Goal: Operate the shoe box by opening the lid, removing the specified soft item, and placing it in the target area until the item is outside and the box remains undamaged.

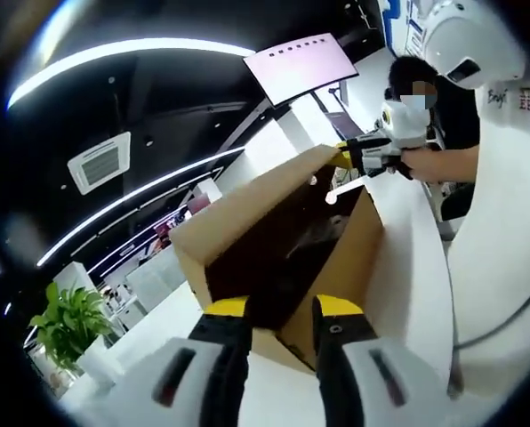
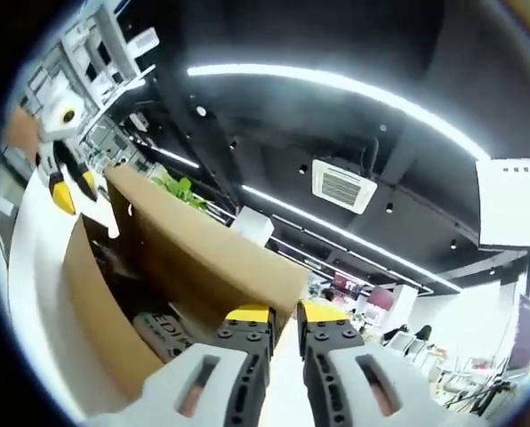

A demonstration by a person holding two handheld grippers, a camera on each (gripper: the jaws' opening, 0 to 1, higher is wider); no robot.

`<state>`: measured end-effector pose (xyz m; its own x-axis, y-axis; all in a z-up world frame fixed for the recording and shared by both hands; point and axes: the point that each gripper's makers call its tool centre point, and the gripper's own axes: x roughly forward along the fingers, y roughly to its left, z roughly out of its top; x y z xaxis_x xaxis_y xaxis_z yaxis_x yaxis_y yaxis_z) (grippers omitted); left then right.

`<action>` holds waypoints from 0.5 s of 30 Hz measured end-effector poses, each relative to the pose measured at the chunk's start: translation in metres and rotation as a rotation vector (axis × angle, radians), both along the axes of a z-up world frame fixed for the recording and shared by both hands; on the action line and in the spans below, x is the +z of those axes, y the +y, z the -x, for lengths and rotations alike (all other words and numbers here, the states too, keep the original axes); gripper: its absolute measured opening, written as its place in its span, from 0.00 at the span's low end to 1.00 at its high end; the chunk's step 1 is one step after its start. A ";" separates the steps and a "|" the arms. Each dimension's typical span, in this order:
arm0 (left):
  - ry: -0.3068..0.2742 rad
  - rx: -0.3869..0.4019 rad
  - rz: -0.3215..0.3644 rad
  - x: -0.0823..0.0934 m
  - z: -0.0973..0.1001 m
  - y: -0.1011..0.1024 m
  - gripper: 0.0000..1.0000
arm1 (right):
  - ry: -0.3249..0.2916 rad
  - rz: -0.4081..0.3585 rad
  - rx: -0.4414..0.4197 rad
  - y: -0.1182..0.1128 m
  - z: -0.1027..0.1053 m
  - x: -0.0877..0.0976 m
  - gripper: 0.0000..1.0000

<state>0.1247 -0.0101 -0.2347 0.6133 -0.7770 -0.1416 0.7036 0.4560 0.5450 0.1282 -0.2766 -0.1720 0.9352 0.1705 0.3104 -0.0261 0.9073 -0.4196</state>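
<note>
Both tongs grip the cardboard shoe box [image 1: 274,231] at opposite ends. In the left gripper view the left gripper [image 1: 280,313] has its yellow-tipped jaws drawn close together on the near edge of the box, pinching the cardboard wall between them. At the far end of the box the right gripper [image 1: 365,158] meets the raised flap; a person's hand [image 1: 421,165] holds it.

In the right gripper view the right gripper [image 2: 284,316] has its jaws pressed close on the edge of the box's lid [image 2: 203,245], and the left gripper [image 2: 69,182] shows at the box's far corner.

The box stands on a white table [image 1: 407,267], its lid lifted and its dark inside exposed; something dark with pale lettering [image 2: 163,331] lies within, too unclear to name.

Beyond the box stand a potted plant [image 1: 69,325], a ceiling air vent [image 1: 99,162], a pale screen [image 1: 302,67] and long strip lights [image 2: 336,89].
</note>
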 end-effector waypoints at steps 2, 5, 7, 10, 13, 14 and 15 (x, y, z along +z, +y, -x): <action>0.011 -0.002 -0.003 -0.002 -0.003 -0.001 0.27 | 0.017 -0.068 0.048 0.002 -0.001 0.000 0.04; 0.030 -0.023 -0.037 -0.004 -0.004 -0.003 0.27 | 0.020 -0.066 0.036 0.000 -0.003 0.001 0.03; 0.001 -0.037 -0.034 0.002 -0.004 -0.003 0.29 | 0.022 -0.070 0.030 0.000 -0.004 0.002 0.03; 0.025 -0.039 -0.030 0.004 -0.006 -0.001 0.28 | 0.023 -0.085 0.028 -0.001 -0.004 0.002 0.03; 0.064 -0.033 -0.061 -0.002 -0.009 0.002 0.26 | 0.021 -0.078 0.018 -0.001 -0.004 0.001 0.03; 0.106 -0.059 -0.096 -0.009 -0.005 0.001 0.24 | 0.018 -0.070 0.015 -0.001 -0.004 0.002 0.03; 0.136 -0.063 -0.086 -0.009 -0.004 0.000 0.24 | 0.020 -0.071 0.017 -0.001 -0.004 0.001 0.03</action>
